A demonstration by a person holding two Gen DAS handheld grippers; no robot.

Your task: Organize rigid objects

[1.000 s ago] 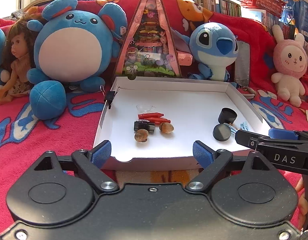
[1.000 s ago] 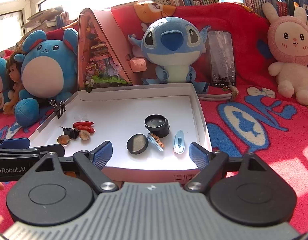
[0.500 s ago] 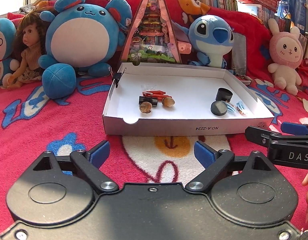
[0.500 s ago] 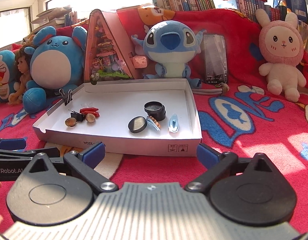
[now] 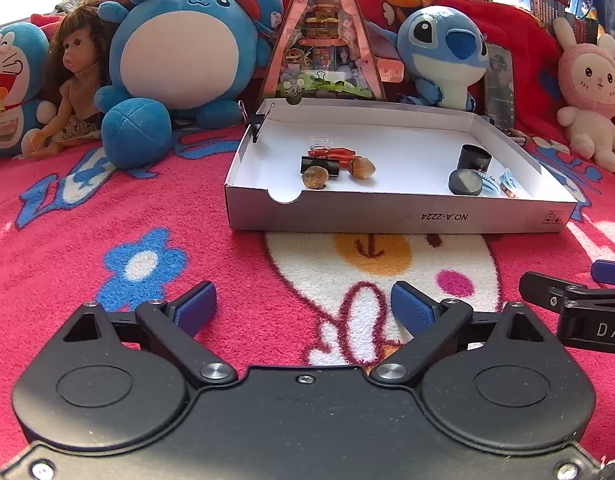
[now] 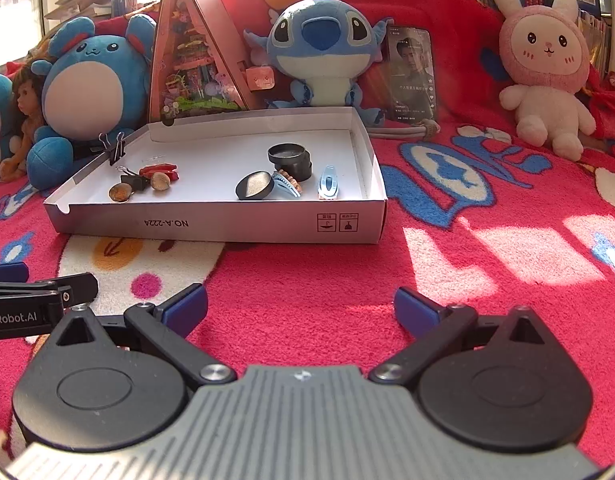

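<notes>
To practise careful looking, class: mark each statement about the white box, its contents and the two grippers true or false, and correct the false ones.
1. The white box rests on a red blanket. True.
2. The black round lid lies outside the box. False: it lies inside.
3. The right gripper holds a shell. False: nothing is between its jaws.
4. A black binder clip sits on the box's left wall. True.
5. The left gripper is over the box. False: it is over the blanket.
</notes>
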